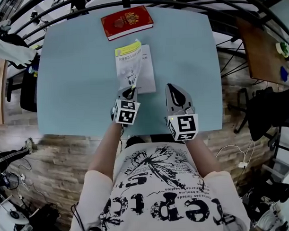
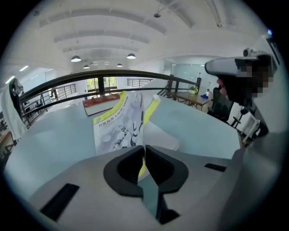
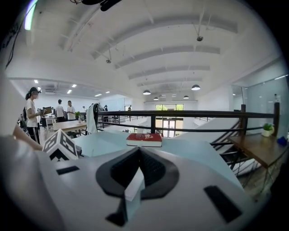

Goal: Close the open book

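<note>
A thin white booklet (image 1: 146, 72) with a yellow band lies in the middle of the blue table (image 1: 72, 72). Its front cover (image 1: 131, 63) stands lifted, roughly on edge, above the pages. My left gripper (image 1: 130, 93) is shut on the near edge of that cover. In the left gripper view the yellow-edged cover (image 2: 118, 127) rises straight out of the closed jaws of the left gripper (image 2: 144, 151). My right gripper (image 1: 171, 87) hovers to the right of the booklet, shut and empty; in its own view the right gripper (image 3: 139, 152) holds nothing.
A closed red book (image 1: 127, 22) lies at the table's far edge, also seen as the red book (image 3: 144, 139) ahead of the right gripper. Black railings ring the table. A brown desk (image 1: 260, 49) stands to the right.
</note>
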